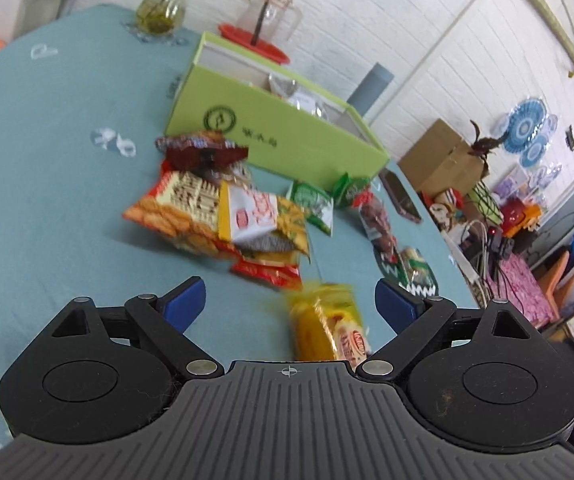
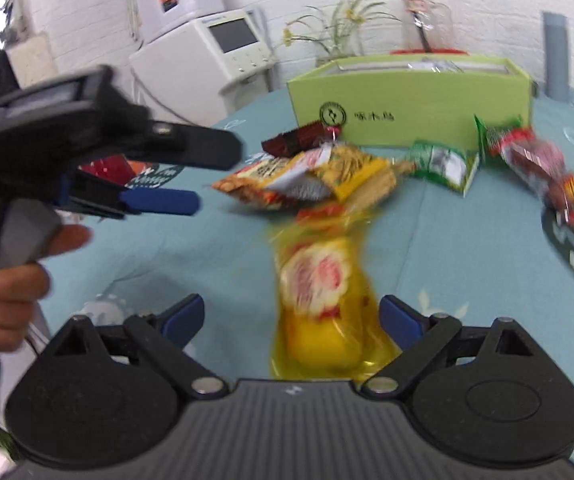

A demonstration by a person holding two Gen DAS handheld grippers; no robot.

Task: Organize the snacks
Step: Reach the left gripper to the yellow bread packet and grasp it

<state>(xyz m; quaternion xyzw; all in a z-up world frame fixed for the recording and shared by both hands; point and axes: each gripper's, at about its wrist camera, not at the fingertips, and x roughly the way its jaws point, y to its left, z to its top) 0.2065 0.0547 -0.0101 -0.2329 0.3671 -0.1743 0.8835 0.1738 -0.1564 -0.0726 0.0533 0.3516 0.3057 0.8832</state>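
Lived-in home room, clothed table [image 1: 47,128], flower vase [image 1: 161,14], cardboard box [image 1: 443,156], wall-hung fans [image 1: 525,130]

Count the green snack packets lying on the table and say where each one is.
2. One green packet lies flat right of the central snack pile; the other green packet leans against the green box at its right end. More may be hidden under the pile.

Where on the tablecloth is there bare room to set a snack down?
Bare cloth lies left of the snack pile, between it and the vase, and near the left claw. It is crowded from the pile to the green box and rightward past the yellow packet along the table's right edge.
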